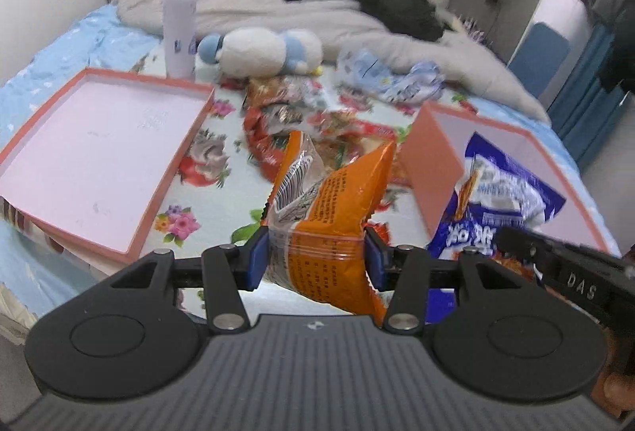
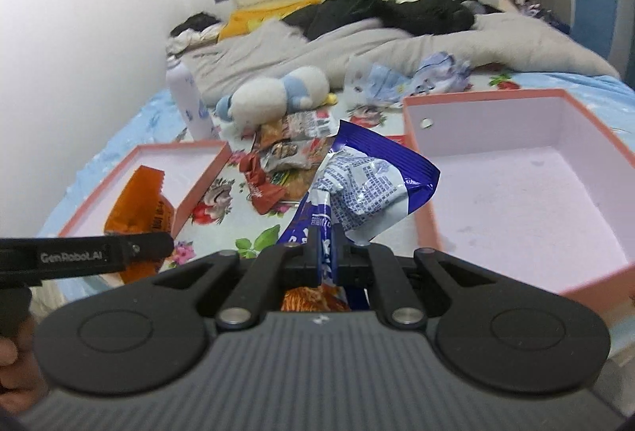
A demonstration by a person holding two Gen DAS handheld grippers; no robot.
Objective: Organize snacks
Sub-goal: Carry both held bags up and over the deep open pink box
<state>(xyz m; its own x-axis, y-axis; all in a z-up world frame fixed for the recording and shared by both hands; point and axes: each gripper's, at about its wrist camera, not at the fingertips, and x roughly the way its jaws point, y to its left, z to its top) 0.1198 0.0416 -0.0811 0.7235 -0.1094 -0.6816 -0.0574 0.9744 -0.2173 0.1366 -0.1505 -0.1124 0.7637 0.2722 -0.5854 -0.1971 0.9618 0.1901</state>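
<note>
Left gripper (image 1: 316, 257): your jaws pinch the orange snack bag (image 1: 321, 216) across its middle, blue pads pressed into both sides; the bag hangs clear of the bed at the centre of the left wrist view.
Right gripper (image 2: 326, 254): your jaws are pressed nearly together on a thin fold of the blue snack bag (image 2: 359, 189), which stands up above them at mid-frame in the right wrist view.
Handling: both bags look light, crinkly and slick; the film buckles under the pads. You likely hold firmer at a crimped end seam than on the puffed belly, where contents may crush.
Shallow lid (image 1: 99, 153): it lies at the left of the left wrist view, with a low rim and an open floor, easy to drop into.
Deep box (image 2: 516, 193): it fills the right of the right wrist view; the near wall is tall, so a hanging bag could catch on it. Lift over the rim, not through it.
Loose snacks (image 1: 301, 121): a pile sits on the floral sheet between the two containers.
Open room: bare sheet lies near the lower middle; the plush toy (image 1: 262, 50) and bottle (image 1: 179, 30) stand beyond the pile, well apart from your path.
</note>
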